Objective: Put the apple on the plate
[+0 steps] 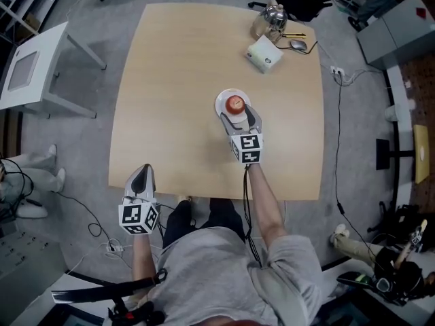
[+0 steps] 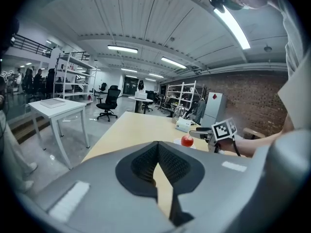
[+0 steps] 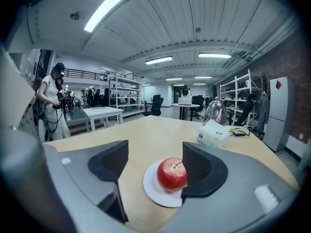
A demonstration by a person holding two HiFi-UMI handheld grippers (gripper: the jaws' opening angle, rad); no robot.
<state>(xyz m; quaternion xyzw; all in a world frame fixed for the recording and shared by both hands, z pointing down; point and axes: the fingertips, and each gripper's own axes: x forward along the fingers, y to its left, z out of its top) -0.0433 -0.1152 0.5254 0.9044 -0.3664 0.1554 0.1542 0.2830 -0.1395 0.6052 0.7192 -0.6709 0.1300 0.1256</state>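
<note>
A pale wooden tabletop (image 1: 177,80) fills the head view, with grey floor all round it. Just right of centre sits a small white plate (image 1: 222,101), and the red apple (image 1: 235,103) is on it. My right claw (image 1: 240,119) lies immediately below the plate in the frame, its jaws spread, the apple straight ahead of them. My left claw (image 1: 141,175) is well away at lower left, at the tabletop's near edge. A white tissue box (image 1: 264,53) and a glass kettle (image 1: 270,17) stand at the upper right.

In the left gripper view, my left claw (image 2: 158,147) has its pads together and nothing between them. The apple (image 2: 187,140) shows small, right of centre, with the right claw beside it.

In the right gripper view, the jaws of my right claw (image 3: 155,152) stand apart and grip nothing. The apple (image 3: 172,174) rests stem-up on the plate (image 3: 151,184), low in the gap and close to the right-hand pad. I judge the placing done; the next move only needs a clear retreat.
</note>
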